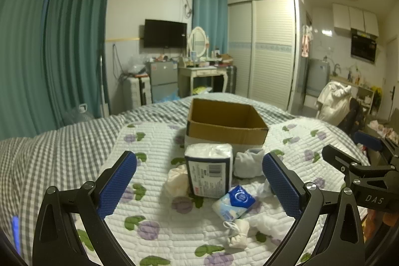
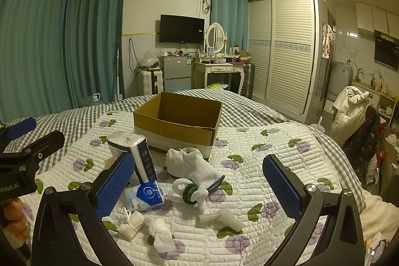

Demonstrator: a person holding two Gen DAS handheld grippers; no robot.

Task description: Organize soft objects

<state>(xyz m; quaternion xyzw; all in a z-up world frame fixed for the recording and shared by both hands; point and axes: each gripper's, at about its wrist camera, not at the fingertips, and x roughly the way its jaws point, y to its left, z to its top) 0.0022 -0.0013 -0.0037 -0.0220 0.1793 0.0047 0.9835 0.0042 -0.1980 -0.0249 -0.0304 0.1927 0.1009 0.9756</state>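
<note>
Quilt (image 1: pixel 154 138), upright tissue pack (image 1: pixel 208 170)

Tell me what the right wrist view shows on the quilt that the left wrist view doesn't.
Only the right wrist view: the green ring and the white tube piece on the quilt. Only the left wrist view: a cream bundle beside the tall tissue pack. Both: the cardboard box, blue tissue packet, white sock, and open, empty grippers, left gripper and right gripper.
</note>
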